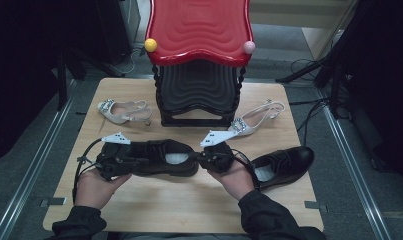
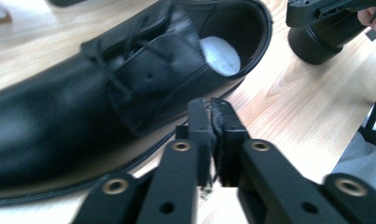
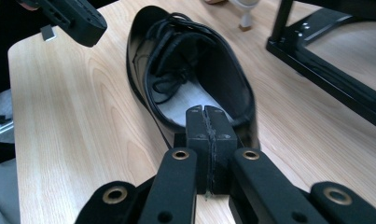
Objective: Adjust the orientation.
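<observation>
Both grippers' shut fingers [image 3: 208, 135] beside black shoe [image 3: 185, 70], touching nothing.

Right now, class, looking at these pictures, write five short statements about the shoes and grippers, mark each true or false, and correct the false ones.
1. Two black leather shoes lie on the table. True: one black shoe between the grippers, another black shoe at the right.
2. The left gripper is wide open. False: its jaws are shut.
3. The right gripper is shut. True.
4. The stool's seat is blue. False: red.
5. Both pale heeled sandals stand on the stool. False: sandal and sandal lie on the table.
</observation>
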`<state>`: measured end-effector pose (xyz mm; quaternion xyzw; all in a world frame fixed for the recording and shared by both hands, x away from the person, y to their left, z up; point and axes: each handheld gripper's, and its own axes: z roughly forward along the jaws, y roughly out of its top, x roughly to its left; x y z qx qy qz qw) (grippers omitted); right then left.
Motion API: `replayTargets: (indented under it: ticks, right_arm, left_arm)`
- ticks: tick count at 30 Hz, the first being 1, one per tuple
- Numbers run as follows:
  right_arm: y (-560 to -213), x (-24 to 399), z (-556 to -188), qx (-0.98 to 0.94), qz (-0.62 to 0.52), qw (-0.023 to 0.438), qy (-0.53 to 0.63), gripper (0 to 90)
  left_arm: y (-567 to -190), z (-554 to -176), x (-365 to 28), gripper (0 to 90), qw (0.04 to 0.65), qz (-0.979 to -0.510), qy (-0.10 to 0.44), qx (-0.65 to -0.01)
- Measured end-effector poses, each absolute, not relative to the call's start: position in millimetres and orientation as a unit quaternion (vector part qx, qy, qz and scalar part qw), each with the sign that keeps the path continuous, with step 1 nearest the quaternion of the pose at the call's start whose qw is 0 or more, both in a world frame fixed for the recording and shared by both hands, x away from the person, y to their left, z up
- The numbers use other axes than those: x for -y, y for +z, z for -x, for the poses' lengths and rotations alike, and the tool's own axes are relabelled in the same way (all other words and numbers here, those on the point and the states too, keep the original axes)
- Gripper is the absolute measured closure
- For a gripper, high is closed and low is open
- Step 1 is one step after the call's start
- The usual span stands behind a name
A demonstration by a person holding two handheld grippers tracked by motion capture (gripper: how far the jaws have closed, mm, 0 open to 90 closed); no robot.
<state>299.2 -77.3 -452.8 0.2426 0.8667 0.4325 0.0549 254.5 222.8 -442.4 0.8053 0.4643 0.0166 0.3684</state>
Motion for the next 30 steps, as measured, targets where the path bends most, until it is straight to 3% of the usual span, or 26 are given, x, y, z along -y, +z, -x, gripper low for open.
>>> replayTargets:
  ticks: [16, 30]
  right_arm:
    - [-471.7, 32.0, -312.7, -0.893, -0.222, 0.024, 0.391, 90.0]
    - [-473.5, 29.6, -312.5, -0.894, -0.24, -0.009, 0.378, 90.0]
  left_arm:
    - [-471.8, -267.1, -227.6, 90.0, 0.331, -0.81, 0.026, -0.484]
    - [-474.8, -269.4, -217.5, 90.0, 0.332, -0.819, 0.049, -0.466]
